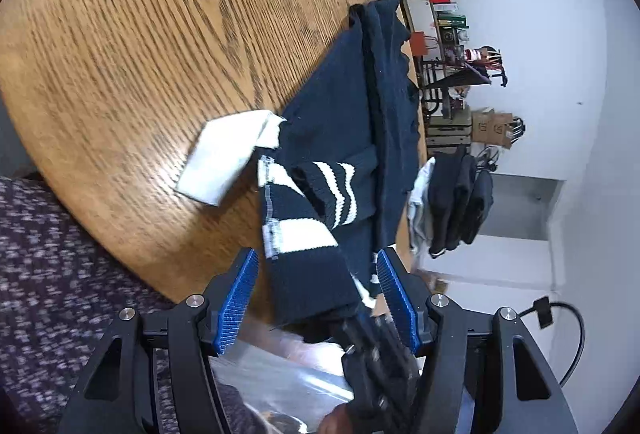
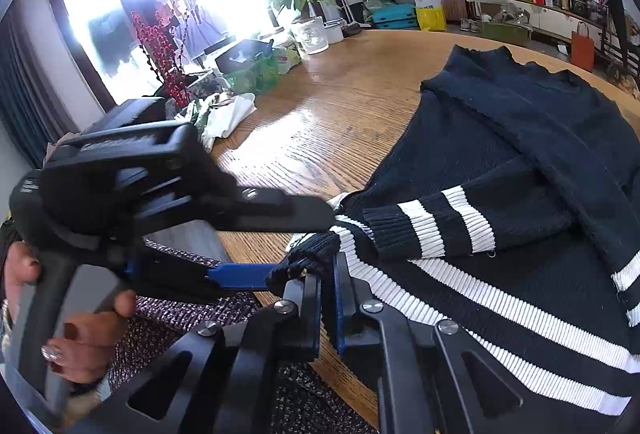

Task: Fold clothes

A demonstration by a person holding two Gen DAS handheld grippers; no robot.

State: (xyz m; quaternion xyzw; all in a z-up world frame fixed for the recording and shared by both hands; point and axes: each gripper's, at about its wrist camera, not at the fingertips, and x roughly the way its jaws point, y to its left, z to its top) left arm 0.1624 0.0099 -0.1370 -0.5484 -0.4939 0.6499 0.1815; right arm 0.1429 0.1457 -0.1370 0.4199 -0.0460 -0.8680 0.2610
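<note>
At the table (image 2: pixel 320 105) edge, the right tool (image 2: pixel 328 274) pinches the sweater (image 2: pixel 500 161) hem; the left tool (image 1: pixel 316 294) gapes around it, so a one-sided pull could skew the fold.

A navy knit sweater (image 2: pixel 500 161) with white stripes lies spread on the round wooden table (image 2: pixel 340 105), reaching from the near edge toward the far right edge. One long side panel is folded over its body, and a striped, ribbed cuff (image 2: pixel 428 230) of a sleeve lies across the front, just above the white-banded hem (image 2: pixel 480 310) at the near edge. The hem's near-left corner is bunched and lifted off the wood.
</note>
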